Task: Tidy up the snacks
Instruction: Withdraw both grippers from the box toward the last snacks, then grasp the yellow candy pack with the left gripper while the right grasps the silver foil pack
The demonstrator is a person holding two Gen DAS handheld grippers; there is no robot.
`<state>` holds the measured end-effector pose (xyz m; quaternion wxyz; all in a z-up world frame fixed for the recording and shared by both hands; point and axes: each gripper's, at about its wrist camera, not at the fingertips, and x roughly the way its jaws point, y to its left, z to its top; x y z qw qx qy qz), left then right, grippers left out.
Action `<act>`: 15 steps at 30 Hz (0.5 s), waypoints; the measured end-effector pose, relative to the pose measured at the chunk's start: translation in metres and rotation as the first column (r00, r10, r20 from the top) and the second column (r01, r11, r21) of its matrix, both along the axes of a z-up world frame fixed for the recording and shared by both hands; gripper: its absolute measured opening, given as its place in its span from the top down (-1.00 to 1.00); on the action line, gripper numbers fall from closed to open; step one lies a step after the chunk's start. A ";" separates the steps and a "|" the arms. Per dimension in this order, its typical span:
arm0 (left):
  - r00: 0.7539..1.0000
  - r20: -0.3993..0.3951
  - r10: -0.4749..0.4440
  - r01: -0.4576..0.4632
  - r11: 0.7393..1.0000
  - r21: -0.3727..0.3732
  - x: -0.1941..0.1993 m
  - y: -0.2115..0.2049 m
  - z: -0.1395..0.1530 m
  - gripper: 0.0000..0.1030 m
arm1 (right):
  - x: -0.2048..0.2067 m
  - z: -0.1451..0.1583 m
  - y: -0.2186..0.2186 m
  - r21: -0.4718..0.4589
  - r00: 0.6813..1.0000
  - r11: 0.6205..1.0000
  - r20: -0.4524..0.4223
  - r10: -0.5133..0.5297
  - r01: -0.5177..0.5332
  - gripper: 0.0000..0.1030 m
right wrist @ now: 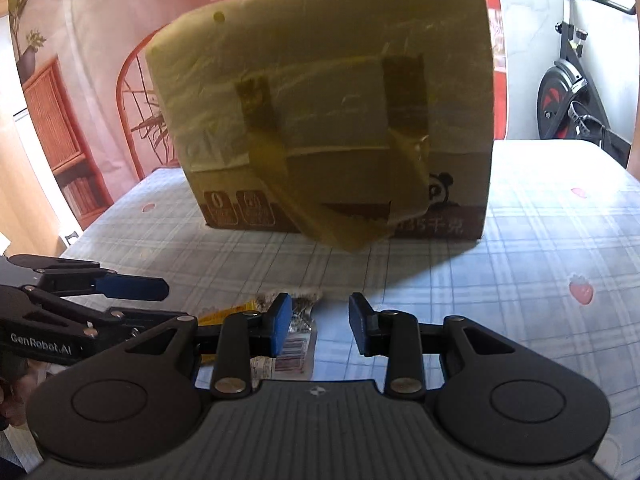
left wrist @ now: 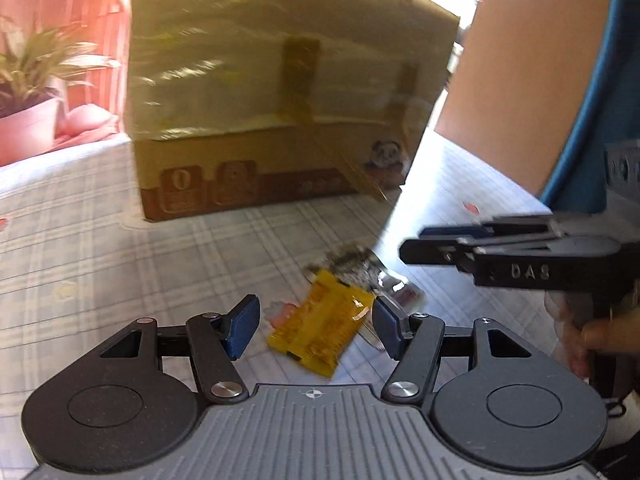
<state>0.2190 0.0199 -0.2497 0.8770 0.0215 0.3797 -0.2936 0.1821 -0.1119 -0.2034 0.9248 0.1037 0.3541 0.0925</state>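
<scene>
A yellow snack packet [left wrist: 320, 330] lies on the checked tablecloth between my left gripper's open fingers. A clear packet with a barcode label [left wrist: 384, 284] lies just beyond it, also in the right wrist view [right wrist: 296, 344]. My left gripper [left wrist: 316, 324] is open and low over the yellow packet. My right gripper [right wrist: 320, 328] is open and empty, the clear packet beside its left finger. It shows from the side in the left wrist view [left wrist: 420, 246]. A large cardboard box [left wrist: 280, 92] wrapped in tape stands behind the snacks [right wrist: 332, 120].
The checked tablecloth [right wrist: 520, 260] has strawberry prints. A potted plant [left wrist: 32, 92] stands at the far left beyond the table. An exercise bike [right wrist: 568, 92] stands at the far right. The left gripper shows at the left of the right wrist view [right wrist: 132, 286].
</scene>
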 end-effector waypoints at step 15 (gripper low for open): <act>0.996 0.023 0.080 -0.080 0.997 -0.004 0.001 0.003 -0.013 0.38 | -0.003 -0.007 0.002 0.006 1.000 1.000 -0.026 -0.008 0.008 0.32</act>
